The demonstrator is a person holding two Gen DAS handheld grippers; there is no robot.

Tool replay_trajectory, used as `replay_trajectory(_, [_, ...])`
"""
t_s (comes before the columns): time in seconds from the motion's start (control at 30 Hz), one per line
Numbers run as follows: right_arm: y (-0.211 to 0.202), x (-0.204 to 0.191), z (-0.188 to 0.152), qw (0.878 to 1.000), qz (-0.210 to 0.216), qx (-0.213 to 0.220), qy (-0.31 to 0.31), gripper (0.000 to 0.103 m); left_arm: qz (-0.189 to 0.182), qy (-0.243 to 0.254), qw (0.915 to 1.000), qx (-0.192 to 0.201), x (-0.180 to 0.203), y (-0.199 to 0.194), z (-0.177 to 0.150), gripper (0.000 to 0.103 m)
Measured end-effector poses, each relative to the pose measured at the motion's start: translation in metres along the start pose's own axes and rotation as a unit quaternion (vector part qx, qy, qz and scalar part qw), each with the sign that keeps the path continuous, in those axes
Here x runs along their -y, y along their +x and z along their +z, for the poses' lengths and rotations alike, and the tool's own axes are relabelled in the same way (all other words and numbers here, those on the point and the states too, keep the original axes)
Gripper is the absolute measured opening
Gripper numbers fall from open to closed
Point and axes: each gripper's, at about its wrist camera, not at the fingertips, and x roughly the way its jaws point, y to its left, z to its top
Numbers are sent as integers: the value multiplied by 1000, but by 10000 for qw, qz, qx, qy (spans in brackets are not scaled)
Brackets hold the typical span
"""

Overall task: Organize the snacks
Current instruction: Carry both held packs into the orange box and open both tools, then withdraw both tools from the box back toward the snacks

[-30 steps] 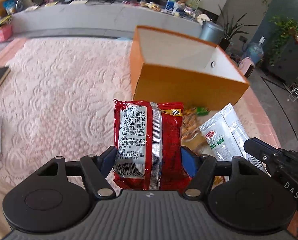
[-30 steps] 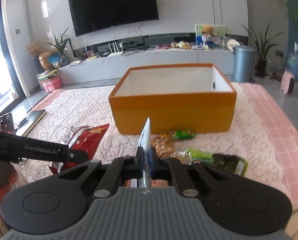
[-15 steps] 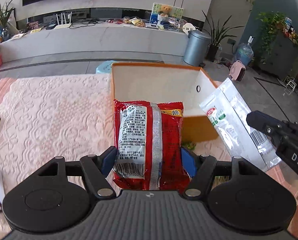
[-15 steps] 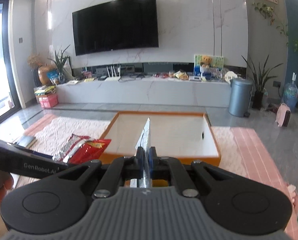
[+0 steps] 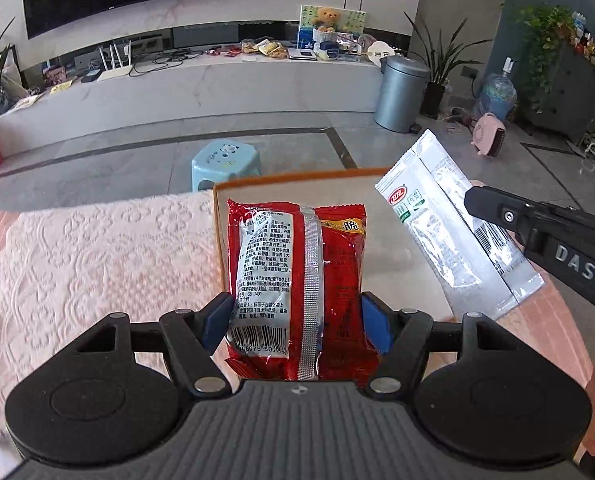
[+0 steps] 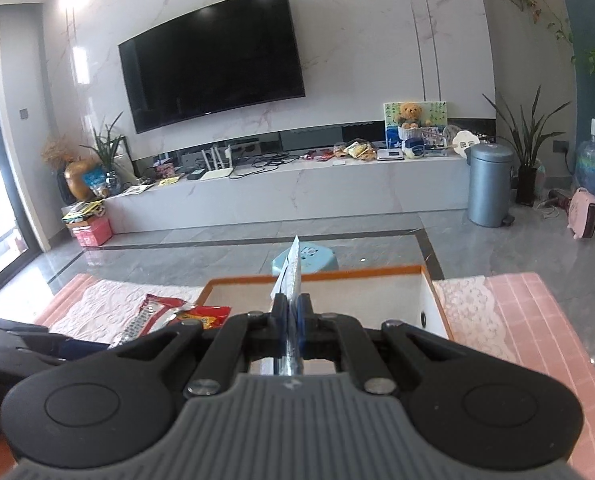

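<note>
Red packet (image 5: 297, 276) clamped in the left hand-held gripper (image 5: 295, 320) hangs above the orange box's (image 5: 297, 178) near-left corner — the right hand-held gripper (image 6: 288, 312) pinches a white sachet (image 5: 449, 232) above its right side.

Red snack packet (image 5: 297, 280): glossy red foil, silver crimped seam down the back, white label panel with black print and barcode, yellow patch near the top. White sachet (image 5: 453, 236): white-to-clear film, red-and-green logo, black barcode. Box (image 6: 429, 292): orange outside and rim, white inside. Tablecloth (image 5: 97, 256): pale pink, embossed floral texture; right part in the right wrist view is pink check. Gripper pads (image 5: 217, 320): blue on black fingers, grey ribbed body. Stool (image 5: 225, 160): light blue.
</note>
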Motion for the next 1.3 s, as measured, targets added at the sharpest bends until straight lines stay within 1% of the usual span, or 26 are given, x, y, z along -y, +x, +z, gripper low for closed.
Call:
replay_trajectory(0.1, [28,0,7,9999,-78,-75,24,0,99,76,9999,-59,0,18,10,79])
replay_trajectory(0.17, [45,-1,8,9998,-135,-154,-6,0,189,178,9994,-220,2,34,13,79])
replay_trajectory(0.3, [76,-1,2,9989,-235,-395,-90,0,224,261,9980,-534,2,62,11,79])
replay_trajectory(0.4, [99,0,-8,9969,-235,-738,-104,0,252,315,9962,-770,0,80,4,79])
replay_trajectory(0.5, [119,1,-23,9932,-194,-1146,-62,0,228,479,9939,-968,4,92,-2,79])
replay_trajectory(0.57, [131,3,-32,9897,-212,-1417,22,0,301,744,9924,-934,10,94,-4,79])
replay_trajectory(0.67, [145,8,-42,9845,-199,-1723,262,0,266,949,9891,-1091,15,101,-6,80])
replay_trajectory(0.73, [149,13,-46,9811,-216,-1873,428,0,313,1030,9865,-1232,16,107,-7,81])
replay_trajectory(0.8, [153,17,-48,9778,-194,-2003,593,1,380,1192,9854,-1156,19,108,-6,84])
replay_trajectory(0.87, [155,18,-50,9755,-172,-2087,674,1,337,1281,9845,-1146,20,108,-8,85])
replay_trajectory(0.97, [160,20,-50,9741,-181,-2146,688,1,330,1253,9858,-1066,20,107,-9,86])
replay_trajectory(1.1, [164,22,-51,9715,-199,-2245,728,2,298,1091,9891,-940,14,101,-9,86])
replay_trajectory(1.17, [163,23,-54,9696,-175,-2322,753,8,307,1047,9902,-871,12,94,-9,86])
replay_trajectory(1.3, [160,21,-53,9712,-269,-2267,676,10,294,975,9916,-791,12,83,-10,86])
